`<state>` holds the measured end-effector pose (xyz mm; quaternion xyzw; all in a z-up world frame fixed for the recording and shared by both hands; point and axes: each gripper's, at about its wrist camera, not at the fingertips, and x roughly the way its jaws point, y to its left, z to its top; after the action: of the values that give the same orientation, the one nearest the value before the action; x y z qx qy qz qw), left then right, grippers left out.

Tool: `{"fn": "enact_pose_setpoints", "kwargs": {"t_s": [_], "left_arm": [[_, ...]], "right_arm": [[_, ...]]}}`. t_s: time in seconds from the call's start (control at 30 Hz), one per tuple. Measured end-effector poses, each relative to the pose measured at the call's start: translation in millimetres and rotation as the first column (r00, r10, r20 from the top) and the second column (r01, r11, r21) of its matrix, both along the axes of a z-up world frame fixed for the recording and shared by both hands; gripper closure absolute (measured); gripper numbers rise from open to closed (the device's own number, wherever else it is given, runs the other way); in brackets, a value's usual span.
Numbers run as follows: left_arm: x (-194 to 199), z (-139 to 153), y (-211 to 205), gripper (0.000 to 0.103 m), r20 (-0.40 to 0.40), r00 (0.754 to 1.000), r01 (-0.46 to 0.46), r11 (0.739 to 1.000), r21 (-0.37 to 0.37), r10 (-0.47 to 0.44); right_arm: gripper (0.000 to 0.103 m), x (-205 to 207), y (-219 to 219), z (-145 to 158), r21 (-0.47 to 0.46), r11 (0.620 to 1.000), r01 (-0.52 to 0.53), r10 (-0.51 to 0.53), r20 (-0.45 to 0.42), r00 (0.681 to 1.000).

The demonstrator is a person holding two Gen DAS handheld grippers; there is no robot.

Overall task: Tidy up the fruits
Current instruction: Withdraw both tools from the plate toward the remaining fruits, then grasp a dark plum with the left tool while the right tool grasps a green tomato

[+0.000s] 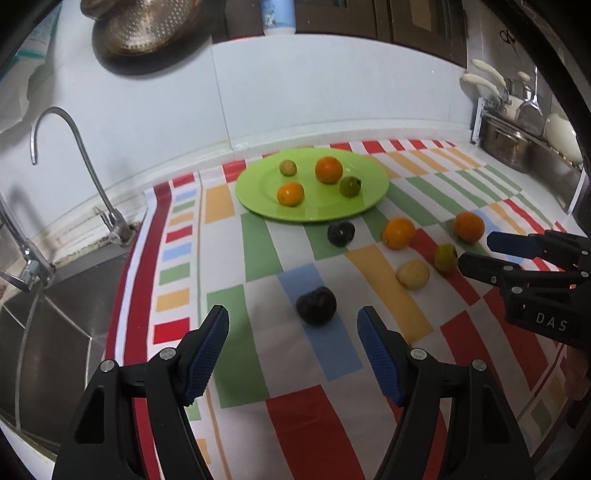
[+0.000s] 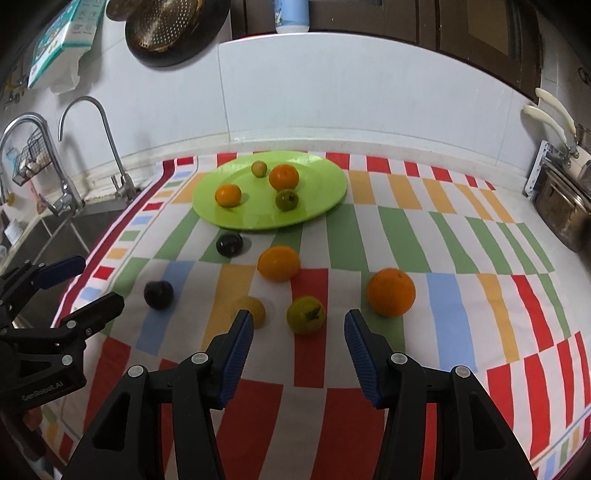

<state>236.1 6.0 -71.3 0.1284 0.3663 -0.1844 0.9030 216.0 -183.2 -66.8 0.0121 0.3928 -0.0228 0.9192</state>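
Observation:
A green plate (image 1: pixel 369 173) (image 2: pixel 325 184) at the back of the striped cloth holds two oranges and two small green fruits. Loose on the cloth lie a dark plum (image 1: pixel 316 305) (image 2: pixel 159 294), a second dark plum (image 1: pixel 341 233) (image 2: pixel 229 244), two oranges (image 1: pixel 399 232) (image 1: pixel 469 226), a green-yellow fruit (image 1: pixel 445 257) (image 2: pixel 306 314) and a pale yellow fruit (image 1: pixel 413 274) (image 2: pixel 255 309). My left gripper (image 1: pixel 293 326) is open and empty, just in front of the near plum. My right gripper (image 2: pixel 299 326) is open and empty, just in front of the green-yellow fruit.
A steel sink (image 1: pixel 55 317) with two taps (image 1: pixel 85 147) lies left of the cloth. A dish rack with pots (image 1: pixel 517 136) stands at the right. A colander (image 1: pixel 144 26) hangs on the tiled wall. The right gripper shows in the left wrist view (image 1: pixel 474 251).

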Motion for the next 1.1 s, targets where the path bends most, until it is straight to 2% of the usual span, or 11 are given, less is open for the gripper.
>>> {"fn": "enact_pose_setpoints", "kwargs": {"t_s": [0.33,0.53,0.6,0.8,1.1], "left_arm": [[19,-19,-11,0.033,-0.066,0.998,0.009,1.000,-0.008,-0.009],[31,-23,-16,0.049,-0.091,0.996,0.006,0.999,-0.037,-0.009],[34,-24,-17,0.059,-0.112,0.994,0.010,0.999,-0.052,-0.016],[38,-26,-22,0.072,-0.124,0.992,0.008,0.998,-0.062,-0.016],[39,-27,-23,0.073,-0.125,0.992,0.001,0.997,-0.072,-0.010]], "right_arm": [[0.060,16,-8,-17,0.015,1.000,-0.016,0.017,-0.035,0.999],[0.064,26,-9,-22,0.035,0.999,-0.037,0.039,-0.046,0.998],[0.065,29,-9,-24,0.045,0.998,-0.042,0.044,-0.050,0.998],[0.072,35,-10,-27,0.061,0.997,-0.046,0.050,-0.059,0.997],[0.075,36,-14,-30,0.062,0.997,-0.054,0.058,-0.055,0.997]]}}
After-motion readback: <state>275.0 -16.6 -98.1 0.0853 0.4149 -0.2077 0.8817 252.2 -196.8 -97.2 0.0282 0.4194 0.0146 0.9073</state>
